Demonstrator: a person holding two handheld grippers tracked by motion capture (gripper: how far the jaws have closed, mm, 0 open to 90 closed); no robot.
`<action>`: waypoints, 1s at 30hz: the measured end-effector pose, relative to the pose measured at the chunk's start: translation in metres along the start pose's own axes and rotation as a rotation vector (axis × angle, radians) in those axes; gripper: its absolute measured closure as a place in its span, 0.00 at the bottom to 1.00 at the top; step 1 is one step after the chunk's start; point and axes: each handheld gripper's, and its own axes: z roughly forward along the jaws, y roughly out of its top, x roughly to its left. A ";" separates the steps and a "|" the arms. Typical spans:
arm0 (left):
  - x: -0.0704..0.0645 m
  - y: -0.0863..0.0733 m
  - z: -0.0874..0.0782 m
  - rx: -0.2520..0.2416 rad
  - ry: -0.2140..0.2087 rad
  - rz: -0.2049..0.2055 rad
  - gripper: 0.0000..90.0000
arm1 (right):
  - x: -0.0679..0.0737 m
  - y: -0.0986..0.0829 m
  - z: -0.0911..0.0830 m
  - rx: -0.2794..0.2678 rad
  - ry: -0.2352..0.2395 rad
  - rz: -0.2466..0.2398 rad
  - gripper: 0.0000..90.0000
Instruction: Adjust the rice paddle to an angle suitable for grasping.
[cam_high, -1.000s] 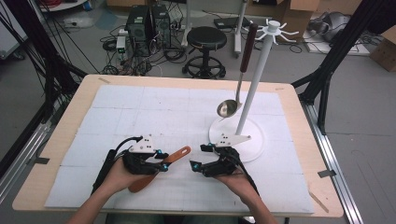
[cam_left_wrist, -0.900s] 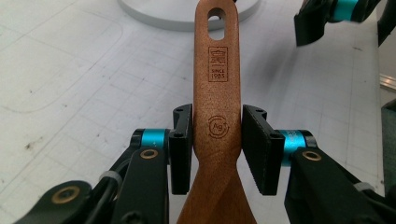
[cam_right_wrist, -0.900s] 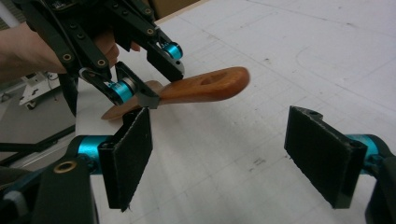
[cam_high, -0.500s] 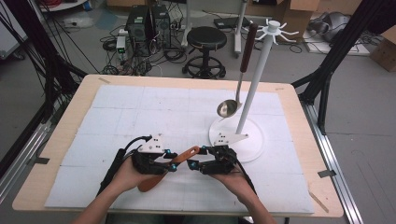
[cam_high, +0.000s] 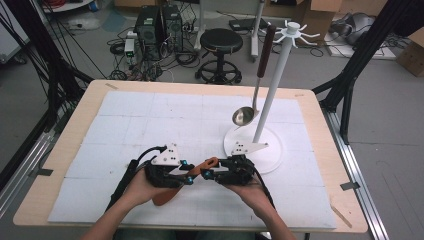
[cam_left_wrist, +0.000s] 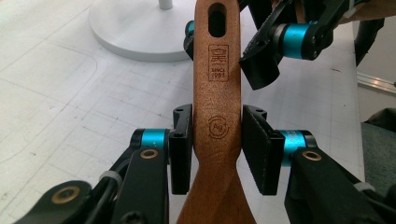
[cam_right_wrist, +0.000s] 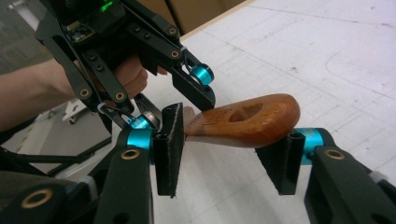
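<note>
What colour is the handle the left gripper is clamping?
Reddish-brown wood with stamped marks, on the wooden spatula handle; clearest in the left gripper view, between the left gripper fingers.

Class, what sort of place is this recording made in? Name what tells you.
Probably a lab or workshop, not a kitchen: computer towers with tangled cables on the bare floor, a black frame around the table, cardboard boxes.

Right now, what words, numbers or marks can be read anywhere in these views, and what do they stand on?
"Ag+" in a circle: burned into the wooden spatula handle, between the left tool's pads.
Square stamp above it, under the hanging slot: a character-like mark over small lines, possibly "SINCE" and a year; too small to read for certain.
No readable text on the white rack or ladle.
</note>
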 end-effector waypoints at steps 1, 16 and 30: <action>0.000 0.000 0.000 -0.005 0.001 -0.001 0.72 | 0.000 0.000 0.000 -0.002 0.002 -0.001 0.61; -0.003 0.002 -0.004 -0.034 -0.005 0.011 0.73 | 0.003 0.006 -0.003 -0.040 0.026 0.022 0.72; -0.001 0.002 -0.011 -0.064 -0.042 -0.002 0.73 | 0.003 0.009 -0.005 -0.078 0.087 0.042 0.83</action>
